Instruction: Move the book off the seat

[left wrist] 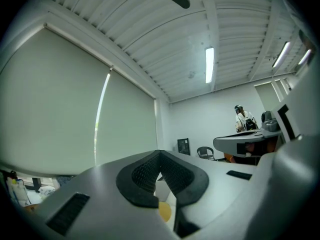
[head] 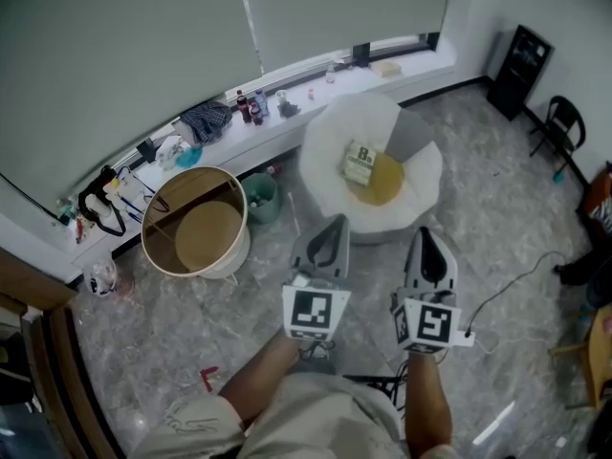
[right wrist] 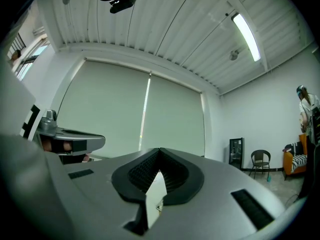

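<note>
In the head view a small green-and-white book lies on a yellow cushion in the round white seat. A grey pillow leans at the seat's right side. My left gripper and right gripper hover side by side above the floor, just short of the seat's near rim, both shut with nothing in them. In the left gripper view the jaws meet, with a sliver of yellow cushion below them. The right gripper also stands shut and points slightly upward.
A round wooden tub and a small green bin stand left of the seat. A cluttered window sill runs behind. A black chair and black cabinet stand far right. A white cable crosses the floor. A person stands far off.
</note>
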The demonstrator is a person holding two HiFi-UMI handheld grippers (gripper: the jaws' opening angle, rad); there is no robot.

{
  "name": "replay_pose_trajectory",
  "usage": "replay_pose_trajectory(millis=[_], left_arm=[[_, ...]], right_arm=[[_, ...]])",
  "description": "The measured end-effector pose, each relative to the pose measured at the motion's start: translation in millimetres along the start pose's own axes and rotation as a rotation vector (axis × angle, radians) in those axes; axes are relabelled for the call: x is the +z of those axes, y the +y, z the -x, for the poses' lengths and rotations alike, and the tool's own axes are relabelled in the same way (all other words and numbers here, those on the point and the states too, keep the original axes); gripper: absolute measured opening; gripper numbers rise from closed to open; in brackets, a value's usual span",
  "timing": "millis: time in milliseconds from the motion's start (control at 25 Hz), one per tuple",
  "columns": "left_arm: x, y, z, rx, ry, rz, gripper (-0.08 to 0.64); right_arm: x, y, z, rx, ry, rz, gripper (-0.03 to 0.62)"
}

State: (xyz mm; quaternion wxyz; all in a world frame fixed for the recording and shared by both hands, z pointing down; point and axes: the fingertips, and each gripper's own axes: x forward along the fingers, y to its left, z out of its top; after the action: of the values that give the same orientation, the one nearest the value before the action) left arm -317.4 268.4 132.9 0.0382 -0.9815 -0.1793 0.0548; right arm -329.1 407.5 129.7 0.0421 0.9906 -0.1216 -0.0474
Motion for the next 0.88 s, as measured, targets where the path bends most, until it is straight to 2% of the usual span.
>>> replay_pose_trajectory(millis=[240,520,880], left_arm=[[-12,29,-22,-0.016,0.013,-0.003,0.003],[-27,48,-55,-0.003,0.031,0.004,0.003],[-44,56,-157,0.022,0.046,-0.008,0.003]], right_arm=[[-7,9,-35,-0.025,0.012,0.003,0.006],[-23,-1,-71,-0.03,0.039,-0.009,0.006],[-42,-50,-165,-0.009,0.032,-0.018,0.005]])
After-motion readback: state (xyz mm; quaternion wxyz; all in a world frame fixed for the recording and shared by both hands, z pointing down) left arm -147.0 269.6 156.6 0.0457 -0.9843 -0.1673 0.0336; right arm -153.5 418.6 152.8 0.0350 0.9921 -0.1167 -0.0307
